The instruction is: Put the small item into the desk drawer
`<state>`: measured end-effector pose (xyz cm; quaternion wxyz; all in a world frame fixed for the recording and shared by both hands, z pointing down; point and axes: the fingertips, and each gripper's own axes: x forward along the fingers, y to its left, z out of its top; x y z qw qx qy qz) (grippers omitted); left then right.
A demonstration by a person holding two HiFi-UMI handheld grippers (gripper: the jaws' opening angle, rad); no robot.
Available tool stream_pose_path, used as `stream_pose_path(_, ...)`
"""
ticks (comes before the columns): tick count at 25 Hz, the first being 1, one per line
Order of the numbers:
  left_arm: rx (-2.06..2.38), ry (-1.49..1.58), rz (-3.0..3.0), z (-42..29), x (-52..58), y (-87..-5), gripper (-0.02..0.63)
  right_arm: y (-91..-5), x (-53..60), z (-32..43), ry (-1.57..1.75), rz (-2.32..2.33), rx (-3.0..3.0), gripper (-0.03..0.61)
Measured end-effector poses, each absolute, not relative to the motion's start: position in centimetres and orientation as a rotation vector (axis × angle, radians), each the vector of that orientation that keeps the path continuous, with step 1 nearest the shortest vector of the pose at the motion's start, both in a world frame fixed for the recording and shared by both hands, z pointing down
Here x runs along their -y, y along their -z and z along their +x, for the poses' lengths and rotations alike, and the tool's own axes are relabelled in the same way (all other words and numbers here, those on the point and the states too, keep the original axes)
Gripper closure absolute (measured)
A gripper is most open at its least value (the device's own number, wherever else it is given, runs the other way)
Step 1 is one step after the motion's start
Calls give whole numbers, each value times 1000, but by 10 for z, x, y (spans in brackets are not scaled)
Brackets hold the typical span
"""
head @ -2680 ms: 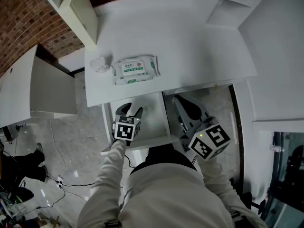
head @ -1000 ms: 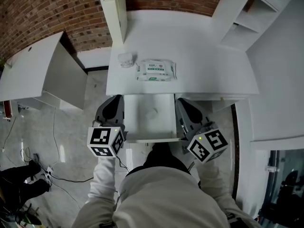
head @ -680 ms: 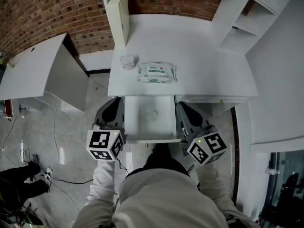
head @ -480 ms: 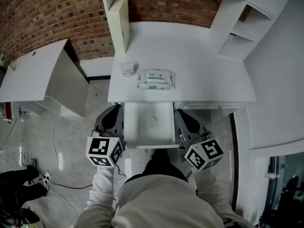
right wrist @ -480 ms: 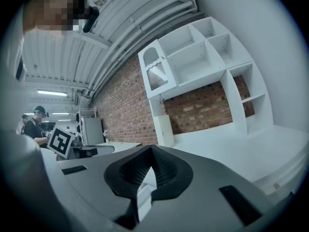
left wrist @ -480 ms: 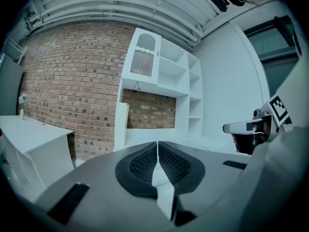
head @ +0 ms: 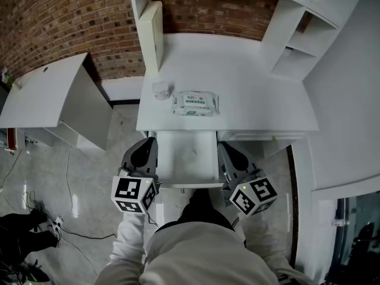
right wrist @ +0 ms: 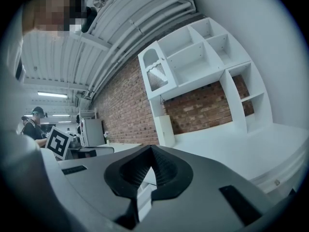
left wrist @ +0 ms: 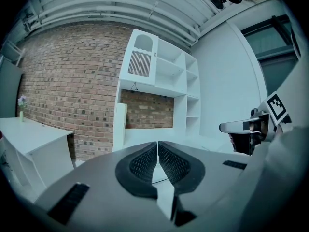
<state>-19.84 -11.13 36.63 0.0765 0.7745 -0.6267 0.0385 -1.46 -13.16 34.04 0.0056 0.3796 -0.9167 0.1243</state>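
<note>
Left gripper [head: 144, 148] — out of the drawer [head: 176, 172], where it was reaching in earlier. I now hold it just beside the drawer's left wall, jaws together with nothing between them.

Right gripper [head: 226, 149] — at the drawer's right side as before, jaws likewise closed and empty.

Small item [head: 190, 154] — lying on the open drawer's floor, a faint pale shape I cannot identify.

Wipes pack [head: 195, 103], small white container [head: 159, 90] — on the desk [head: 249, 82], print unreadable.

Neither gripper view shows the drawer's inside.

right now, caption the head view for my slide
Left gripper and right gripper, both shut, flank the open drawer; wipes pack on the desk.
</note>
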Motion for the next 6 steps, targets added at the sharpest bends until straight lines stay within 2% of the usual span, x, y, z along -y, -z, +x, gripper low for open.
stream_pose_path(6,1875,-116,2325,-195,109,-367,589,-341,130,-8,-393,1198,2864,551)
